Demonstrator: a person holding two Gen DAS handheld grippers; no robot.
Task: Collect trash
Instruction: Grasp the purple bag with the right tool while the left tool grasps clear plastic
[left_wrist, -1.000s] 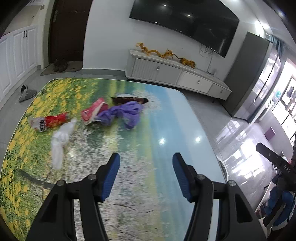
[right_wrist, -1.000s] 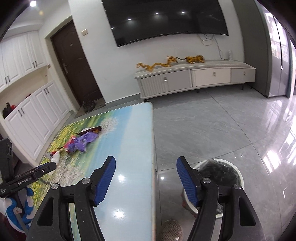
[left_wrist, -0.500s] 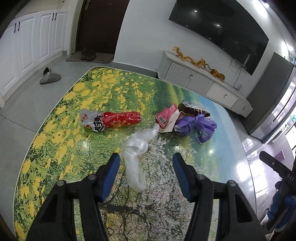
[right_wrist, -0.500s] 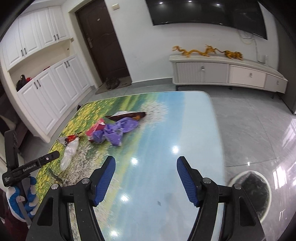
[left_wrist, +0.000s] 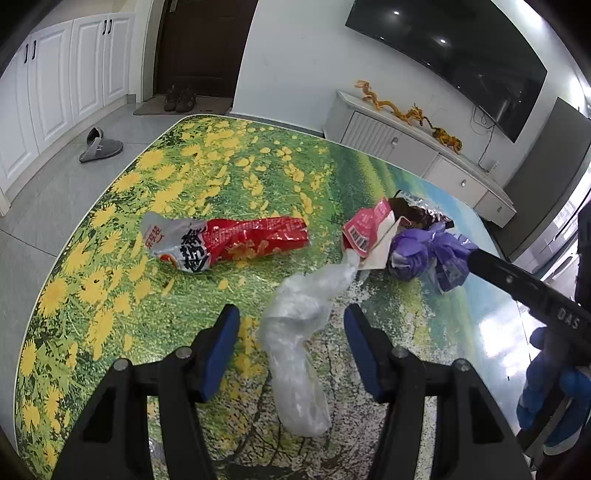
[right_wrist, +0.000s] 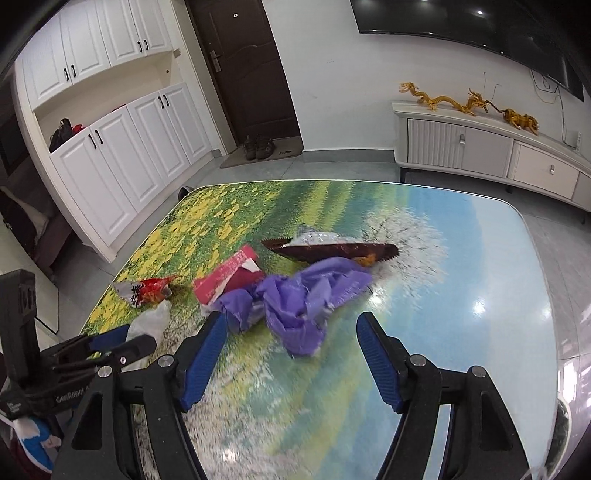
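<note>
The left gripper (left_wrist: 291, 332) hangs over the table (left_wrist: 110, 266) with its blue pads spread and nothing pinched; a crumpled clear plastic bag (left_wrist: 295, 332) lies on the tabletop between and below the pads, and whether they touch it cannot be told. Just beyond it to the left lies a red snack packet (left_wrist: 236, 243) with white printed characters, too crumpled to read. Beyond and right sits a pink wrapper (left_wrist: 365, 229) showing a barcode.

The right gripper (right_wrist: 288, 347) also stands spread, its jaws having just been opening, with nothing gripped. A heap of purple plastic (right_wrist: 303, 299) lies just ahead of its tips, blurred by motion. Behind the heap rests a dark brown foil wrapper (right_wrist: 332, 251), partly hidden. In the left wrist view the right gripper's black body reads "DAS"; in the right wrist view the left one reads "GenRobot", cut off. A blue-gloved hand (left_wrist: 554, 398) holds the right tool.
</note>
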